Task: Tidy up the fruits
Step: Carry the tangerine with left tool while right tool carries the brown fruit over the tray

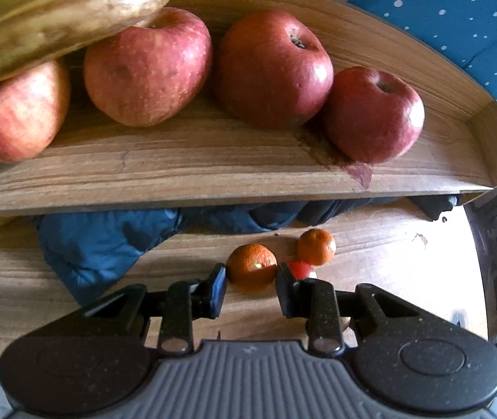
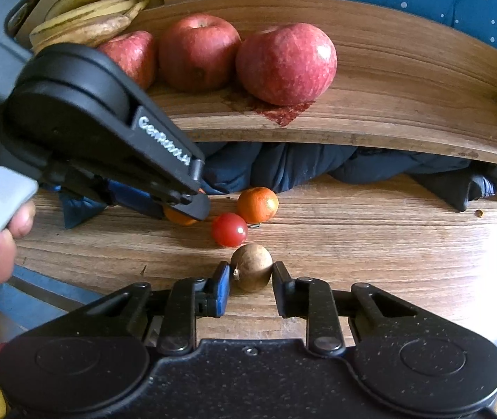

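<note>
Your left gripper (image 1: 251, 272) clamps a mandarin (image 1: 251, 267) and your right gripper (image 2: 251, 274) a brown round fruit (image 2: 251, 267), evidently for lifting to the shelf (image 2: 405, 70).

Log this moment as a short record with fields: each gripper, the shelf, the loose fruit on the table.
left gripper: jaws shut on a mandarin
right gripper: jaws shut on a small brown round fruit
shelf: four red apples, bananas on top at one end
table: second mandarin, cherry tomato
under shelf: blue cloth
</note>
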Demonstrator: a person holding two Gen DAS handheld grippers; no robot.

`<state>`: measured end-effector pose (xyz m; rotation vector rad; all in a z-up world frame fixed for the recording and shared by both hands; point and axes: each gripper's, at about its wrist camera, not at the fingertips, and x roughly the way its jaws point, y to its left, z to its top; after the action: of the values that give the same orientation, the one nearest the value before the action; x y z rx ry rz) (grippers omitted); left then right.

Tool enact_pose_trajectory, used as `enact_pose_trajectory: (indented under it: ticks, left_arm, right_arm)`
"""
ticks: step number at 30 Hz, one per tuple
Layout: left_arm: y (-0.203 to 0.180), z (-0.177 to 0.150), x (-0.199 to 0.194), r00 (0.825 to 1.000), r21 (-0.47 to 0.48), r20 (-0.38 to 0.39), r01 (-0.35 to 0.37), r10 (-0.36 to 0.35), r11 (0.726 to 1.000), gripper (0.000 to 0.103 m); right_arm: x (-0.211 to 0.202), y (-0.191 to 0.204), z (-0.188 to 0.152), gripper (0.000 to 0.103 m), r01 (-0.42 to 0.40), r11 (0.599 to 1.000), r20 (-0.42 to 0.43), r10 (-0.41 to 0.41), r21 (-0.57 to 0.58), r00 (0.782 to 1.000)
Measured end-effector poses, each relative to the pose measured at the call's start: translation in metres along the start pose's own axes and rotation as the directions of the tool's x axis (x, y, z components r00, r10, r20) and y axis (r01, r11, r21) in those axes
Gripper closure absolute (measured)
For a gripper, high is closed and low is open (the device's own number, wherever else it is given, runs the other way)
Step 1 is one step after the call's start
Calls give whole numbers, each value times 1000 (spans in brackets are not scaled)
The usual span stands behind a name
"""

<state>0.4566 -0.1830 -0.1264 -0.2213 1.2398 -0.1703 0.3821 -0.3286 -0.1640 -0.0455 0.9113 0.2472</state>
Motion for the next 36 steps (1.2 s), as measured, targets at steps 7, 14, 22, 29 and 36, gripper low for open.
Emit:
enact_pose_trajectory:
  ticks: [7, 14, 22, 29, 36]
  left_arm:
    - [2, -15, -24, 1000, -11, 26, -11, 11, 1000, 70]
    - [4, -34, -48, 997, -42, 62, -35, 38, 998, 70]
    - [17, -63, -65, 995, -100, 71, -69, 76, 993, 70]
    - [28, -95, -77, 991, -155, 64, -107, 118, 982, 70]
    - [30, -125, -87, 988, -189, 61, -128, 142, 974, 70]
  right_arm:
    - [-11, 2, -4, 76, -17, 1000, 19, 17, -19, 1000]
    - [-31, 6, -9, 76, -44, 997, 54, 47, -56, 997]
    - [-57, 14, -22, 76, -84, 992, 74, 91, -97, 993]
    - [-75, 18, -41, 76, -120, 984, 73, 130, -132, 989]
    - [-86, 24, -62, 75, -178, 969, 40, 188, -174, 981]
